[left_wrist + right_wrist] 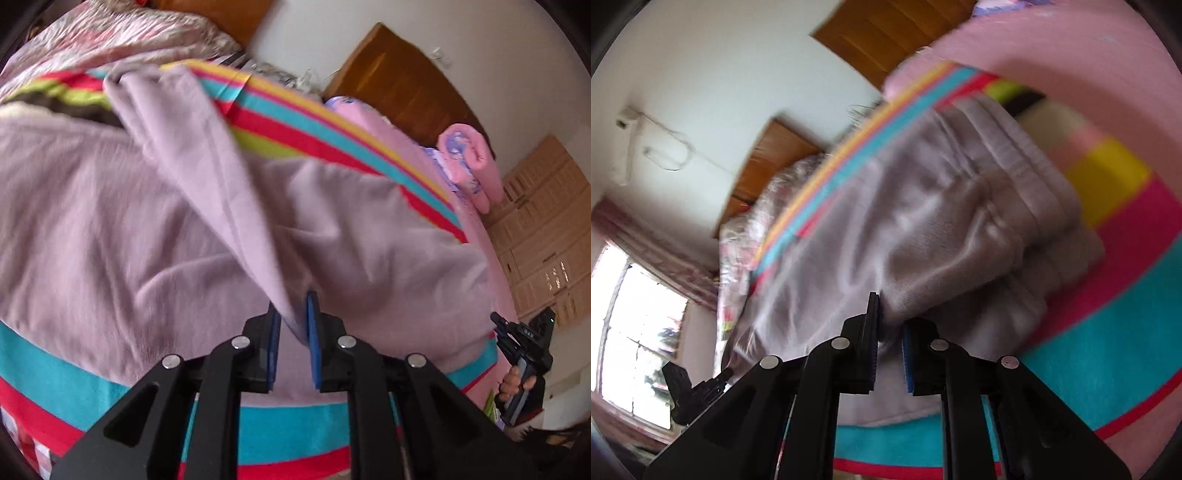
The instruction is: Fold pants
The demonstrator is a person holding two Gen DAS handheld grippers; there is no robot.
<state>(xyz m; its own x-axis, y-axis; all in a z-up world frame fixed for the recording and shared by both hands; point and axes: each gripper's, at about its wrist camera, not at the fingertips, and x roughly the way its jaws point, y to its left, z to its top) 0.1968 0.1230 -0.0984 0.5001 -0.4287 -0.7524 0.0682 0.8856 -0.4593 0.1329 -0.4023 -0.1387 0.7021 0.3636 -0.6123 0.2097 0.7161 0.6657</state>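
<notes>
Lilac pants (pixel 110 221) lie spread and partly lifted on a striped blanket (pixel 295 122) on a bed. In the left wrist view my left gripper (pixel 293 314) is shut on a raised fold of the pants, and the cloth runs up and away from its blue pads (pixel 313 332). A hand holds my right gripper's body (pixel 521 343) at the far right edge. In the right wrist view my right gripper (pixel 890 325) is shut on the pants' edge (pixel 923 236), near the gathered elastic waistband (pixel 1015 155). The picture there is blurred.
A rolled pink blanket (pixel 469 155) lies on the pink sheet (pixel 406 136) by the wooden headboard (pixel 399 74). A floral quilt (pixel 110 33) is bunched at the far side. A pale wardrobe (pixel 543 221) stands beyond the bed, and a window (pixel 635 332) is to the left.
</notes>
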